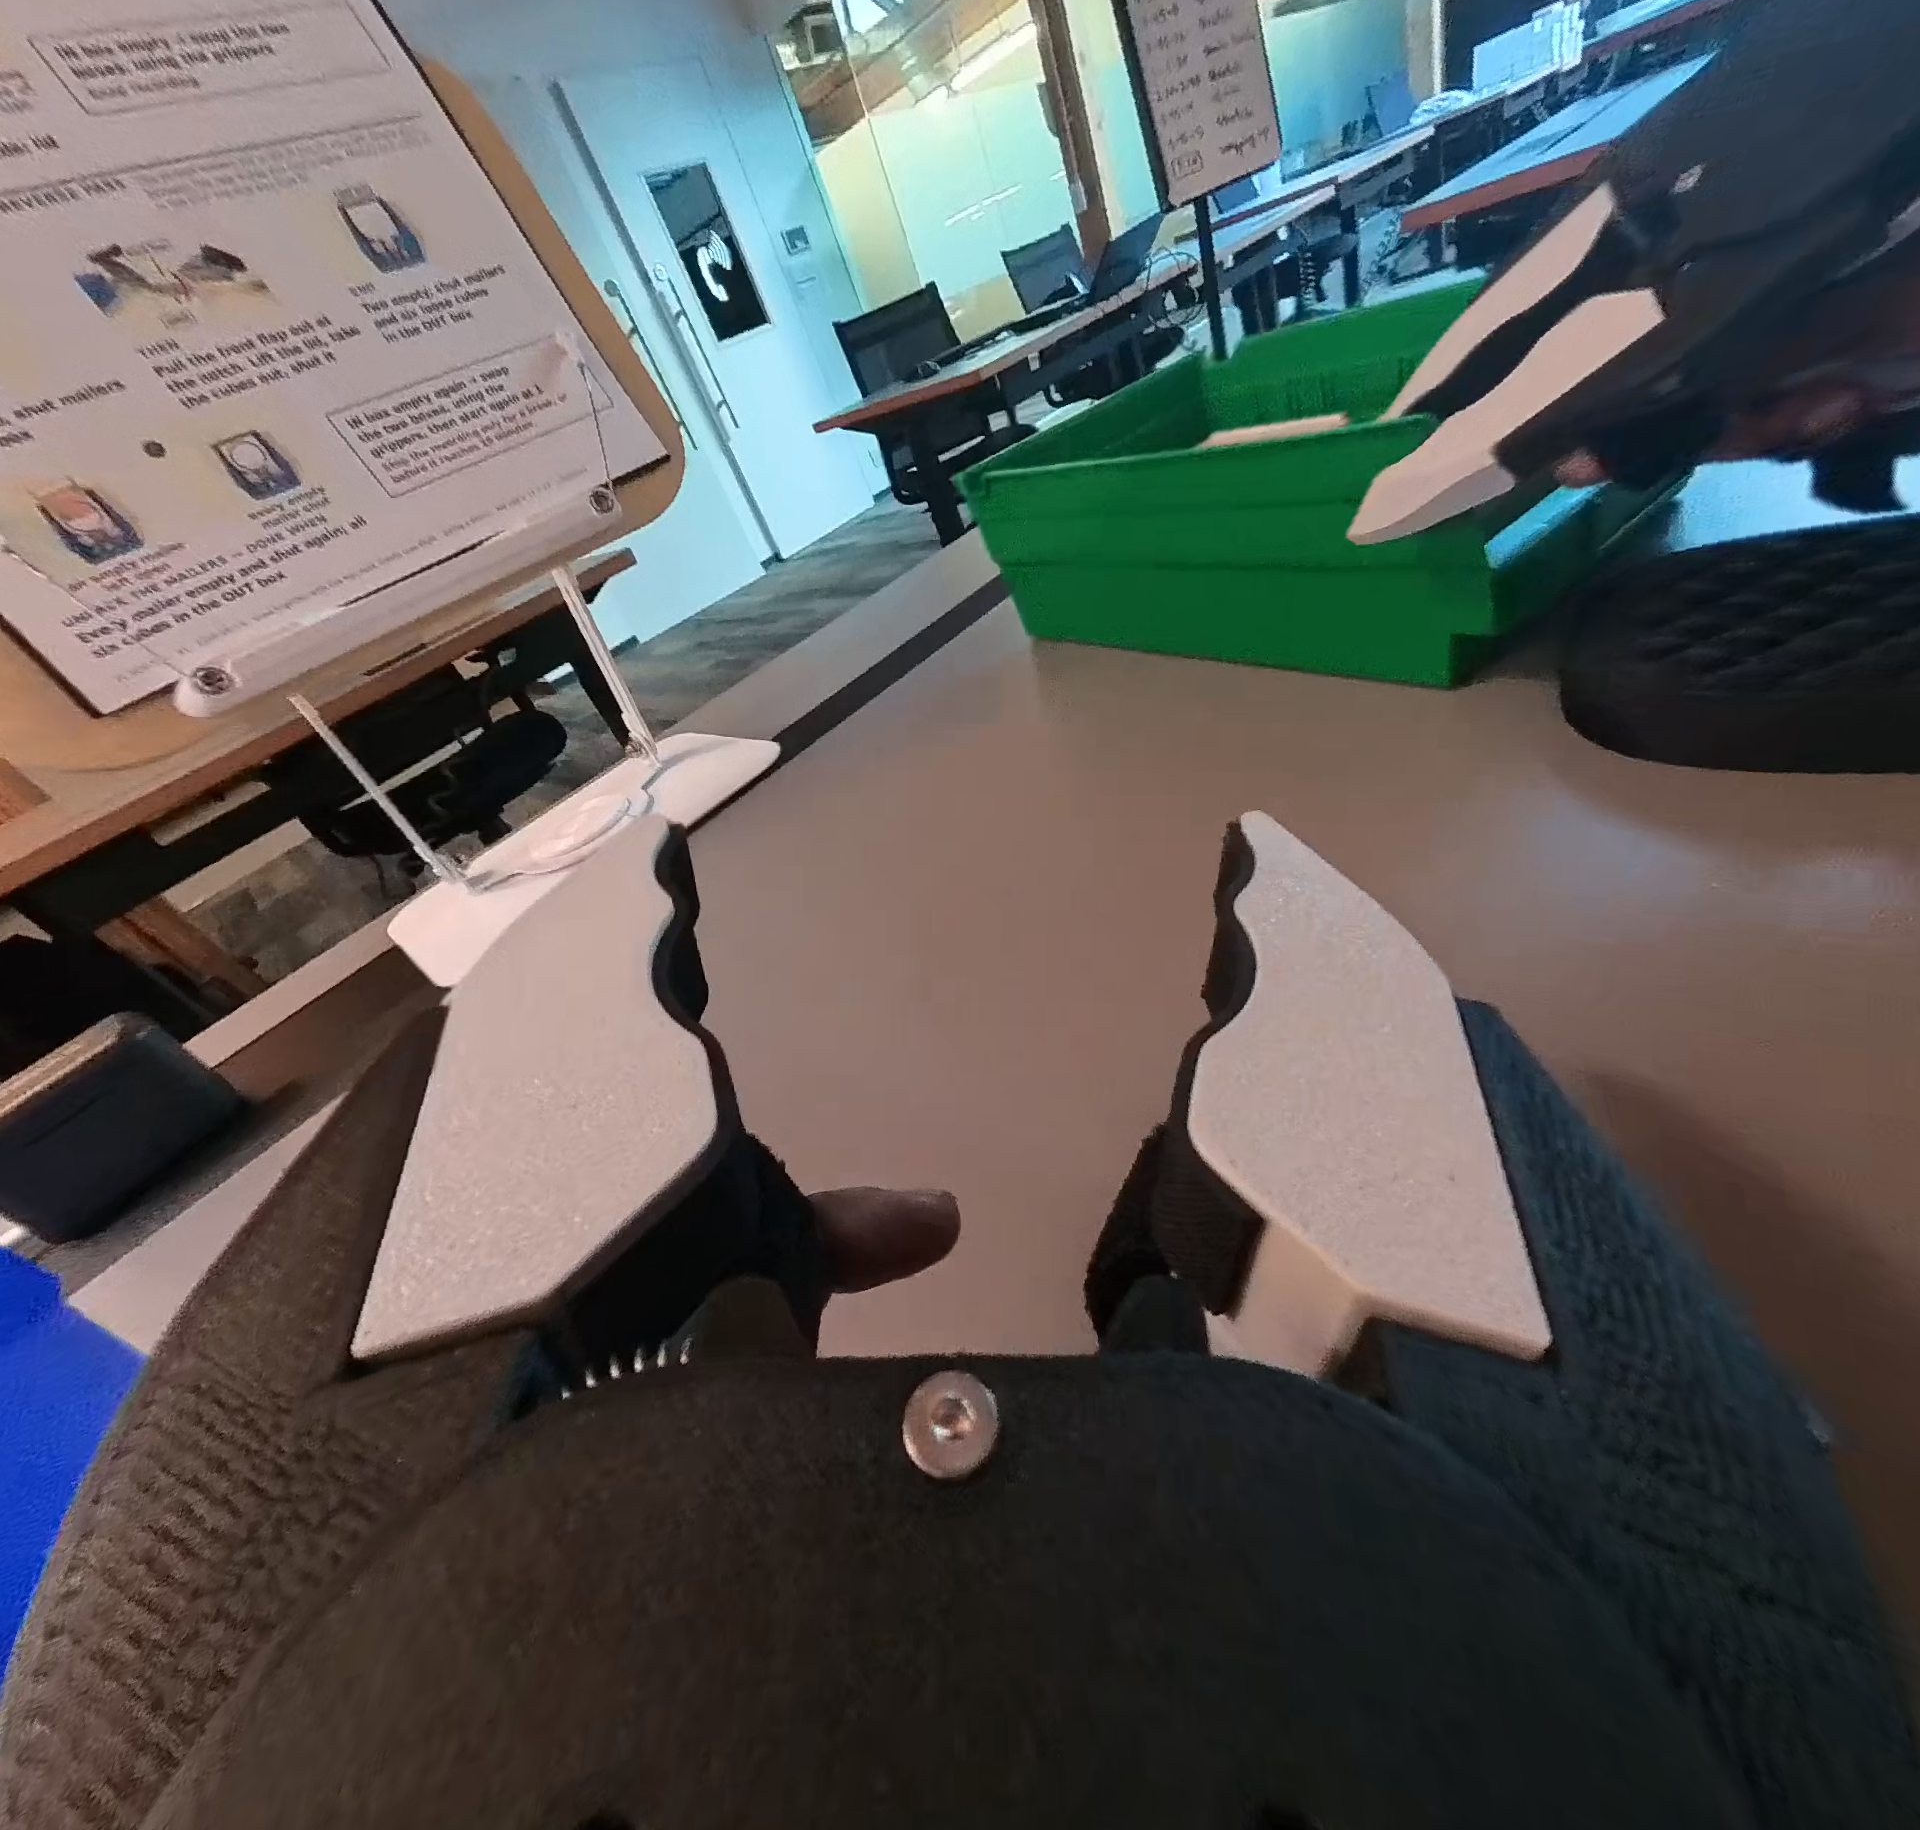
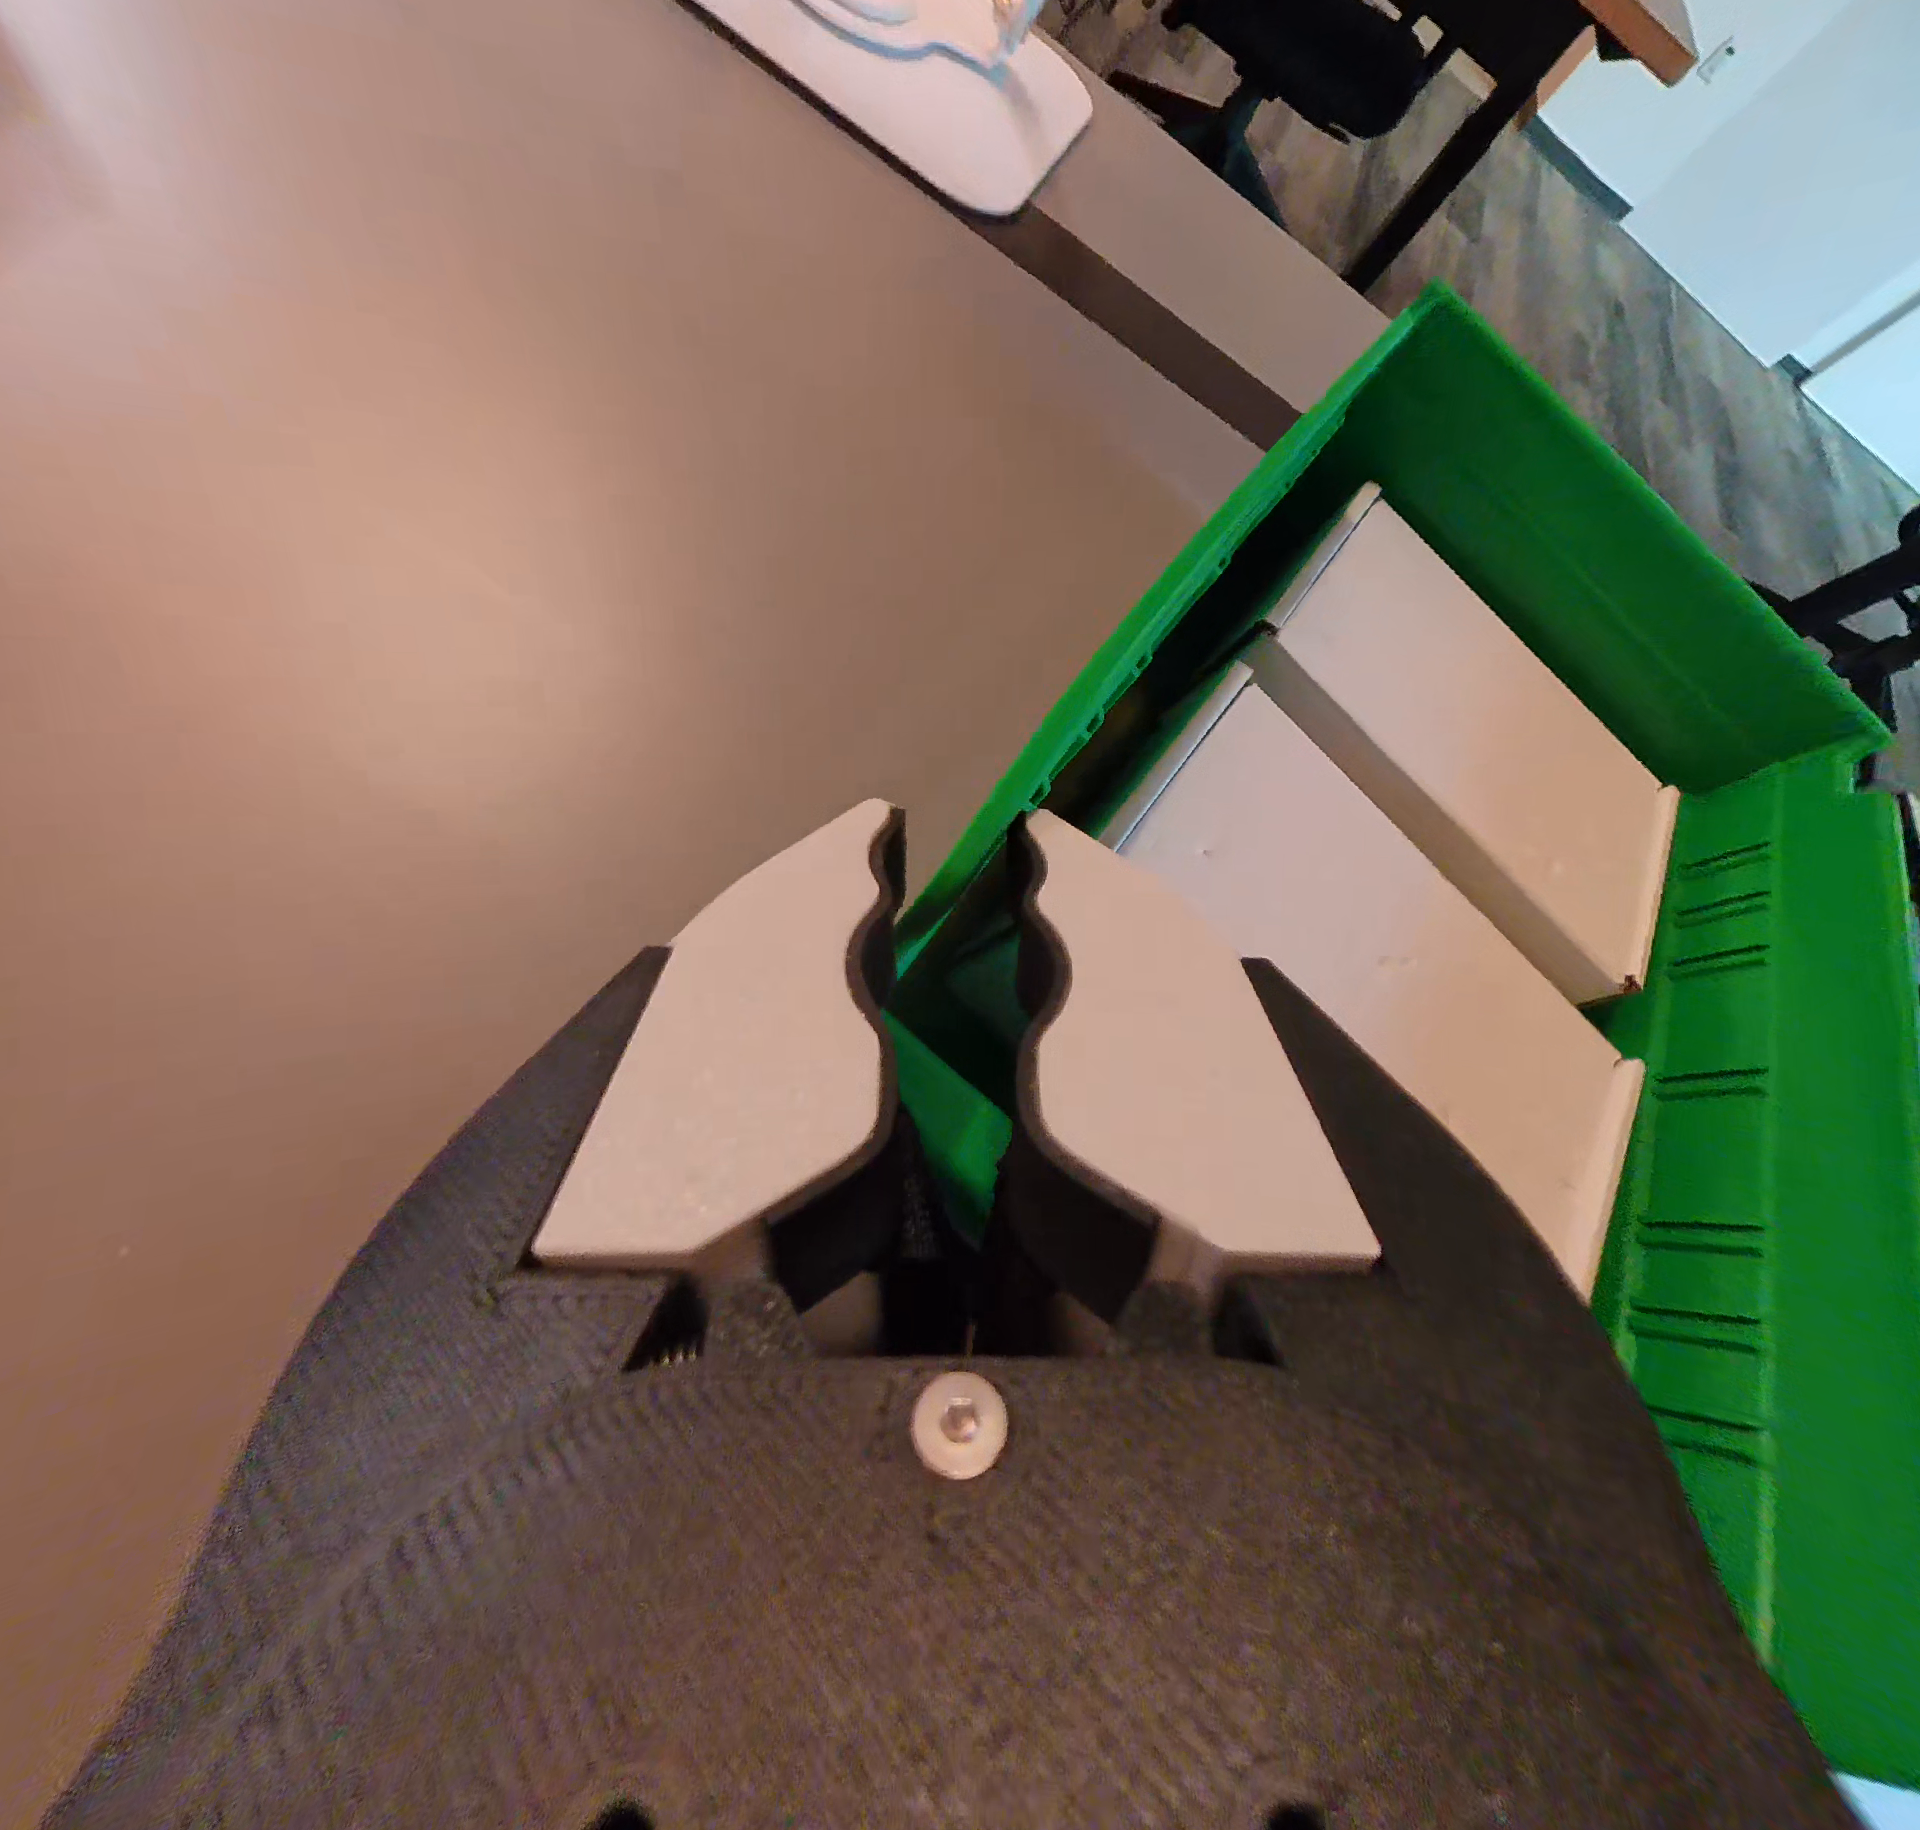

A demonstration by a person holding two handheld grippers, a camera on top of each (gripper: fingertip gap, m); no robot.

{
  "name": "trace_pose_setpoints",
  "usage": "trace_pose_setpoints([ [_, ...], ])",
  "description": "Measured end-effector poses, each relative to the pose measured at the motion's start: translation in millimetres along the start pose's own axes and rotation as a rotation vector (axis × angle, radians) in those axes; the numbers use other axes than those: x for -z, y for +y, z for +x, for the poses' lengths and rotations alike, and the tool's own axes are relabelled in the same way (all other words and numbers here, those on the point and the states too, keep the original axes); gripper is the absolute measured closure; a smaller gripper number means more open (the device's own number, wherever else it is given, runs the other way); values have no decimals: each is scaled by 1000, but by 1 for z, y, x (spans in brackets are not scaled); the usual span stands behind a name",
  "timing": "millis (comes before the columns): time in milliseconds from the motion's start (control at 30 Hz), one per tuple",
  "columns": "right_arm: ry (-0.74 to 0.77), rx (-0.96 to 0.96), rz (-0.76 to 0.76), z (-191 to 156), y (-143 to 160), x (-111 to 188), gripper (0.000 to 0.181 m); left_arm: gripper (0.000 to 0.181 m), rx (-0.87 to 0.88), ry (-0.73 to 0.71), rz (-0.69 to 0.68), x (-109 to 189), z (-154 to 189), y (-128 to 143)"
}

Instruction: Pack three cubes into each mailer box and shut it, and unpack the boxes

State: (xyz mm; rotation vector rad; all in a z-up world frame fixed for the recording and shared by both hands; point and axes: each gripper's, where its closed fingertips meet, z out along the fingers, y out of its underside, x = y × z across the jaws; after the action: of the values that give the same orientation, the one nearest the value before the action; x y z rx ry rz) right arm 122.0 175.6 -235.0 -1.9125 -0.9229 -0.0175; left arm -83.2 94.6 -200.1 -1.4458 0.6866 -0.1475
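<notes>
Two white mailer boxes, both shut, lie side by side (image 2: 1475,700) (image 2: 1351,959) in a green tray (image 2: 1558,523) at the table's far right. The tray also shows in the left wrist view (image 1: 1195,533), with a sliver of white box (image 1: 1278,430) above its rim. My right gripper (image 2: 961,824) has its jaws drawn close on either side of the tray's near wall, at a corner. It also shows in the left wrist view (image 1: 1382,476). My left gripper (image 1: 956,835) is open and empty, low over the bare brown table (image 1: 1039,741). No cubes are in view.
An instruction board (image 1: 260,253) on a wire stand with a white base (image 1: 644,804) stands at the table's far left edge. A black round ribbed object (image 1: 1745,658) lies right of the tray. Something blue (image 1: 52,1385) is at my near left. Office desks and chairs are beyond.
</notes>
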Motion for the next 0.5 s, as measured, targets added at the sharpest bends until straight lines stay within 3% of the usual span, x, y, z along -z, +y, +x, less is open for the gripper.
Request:
trace_pose_setpoints([
  [33,0,-1,10,-4,-4,-3,163,86,-6,-9,4,3,0,-1],
  [233,-52,6,57,-38,-30,-14,164,90,6,-35,86,18,1,-16],
  [500,-161,61,122,-96,-64,-19,163,93,16,-70,93,19,-3,-17],
])
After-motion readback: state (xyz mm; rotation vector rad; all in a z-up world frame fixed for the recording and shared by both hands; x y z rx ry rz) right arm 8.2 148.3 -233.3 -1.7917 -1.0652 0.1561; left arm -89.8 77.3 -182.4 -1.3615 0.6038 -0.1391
